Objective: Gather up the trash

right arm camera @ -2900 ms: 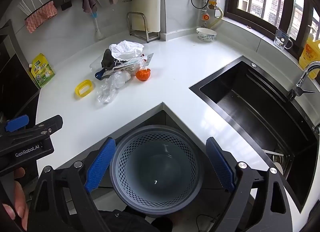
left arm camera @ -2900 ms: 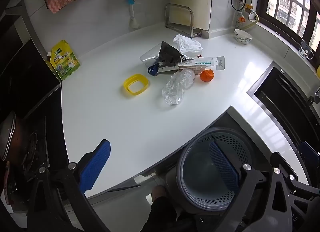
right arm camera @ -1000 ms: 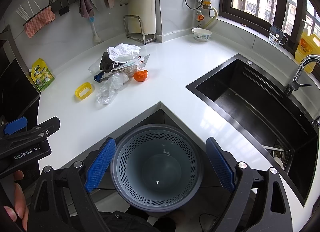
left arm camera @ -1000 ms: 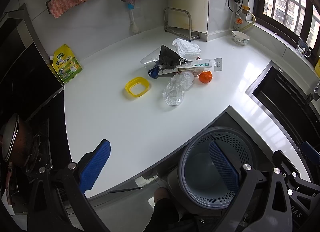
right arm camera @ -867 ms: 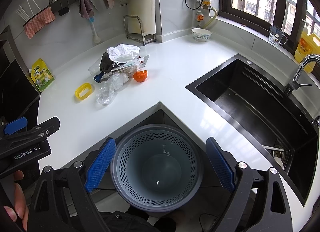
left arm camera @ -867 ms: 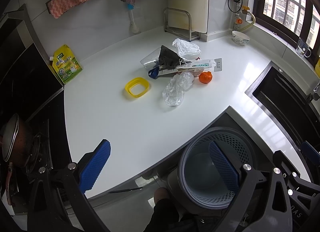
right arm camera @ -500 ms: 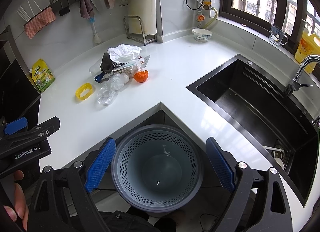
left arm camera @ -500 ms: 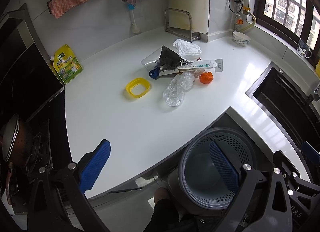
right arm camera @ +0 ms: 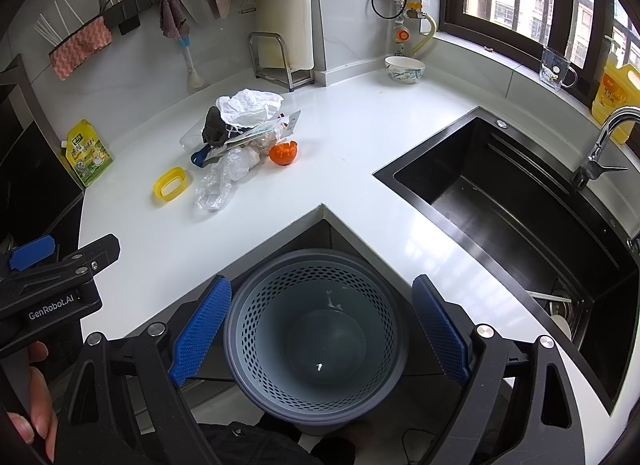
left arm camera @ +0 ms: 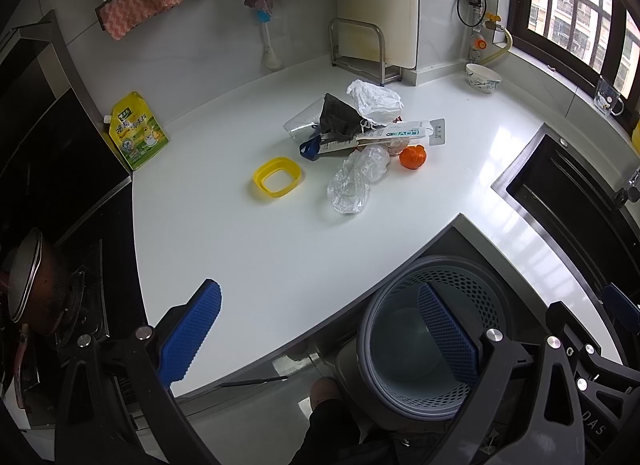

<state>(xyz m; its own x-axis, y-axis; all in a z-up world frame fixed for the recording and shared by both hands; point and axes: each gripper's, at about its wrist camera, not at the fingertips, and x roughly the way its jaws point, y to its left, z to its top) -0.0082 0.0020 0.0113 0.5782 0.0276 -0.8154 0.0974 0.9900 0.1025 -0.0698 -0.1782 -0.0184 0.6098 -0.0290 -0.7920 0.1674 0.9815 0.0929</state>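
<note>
At the far left of the white countertop (left arm camera: 248,249), a yellow-green pouch (left arm camera: 136,135) leans against the wall beside the dark stove. Further right lies a yellow plastic ring-shaped container (left arm camera: 277,181), apart from the rest of the trash. Just beside it to the right sits the main heap: a crumpled clear plastic bag (left arm camera: 354,181) nearest the counter edge, a dark wad (left arm camera: 338,119) and a white crumpled bag (left arm camera: 374,101) behind it, a flat printed package (left arm camera: 400,133) lying across the middle, and an orange peel (left arm camera: 413,157) at the heap's right end. Below the inner corner of the counter stands the grey perforated waste basket (right arm camera: 316,297), with nothing but a few small specks on its bottom. The left gripper (left arm camera: 316,337) hovers over the counter edge and the basket, fingers spread wide and holding nothing. The right gripper (right arm camera: 320,329) hangs straight above the basket, likewise spread and unloaded. To the right lies the black sink (right arm camera: 520,201).
</note>
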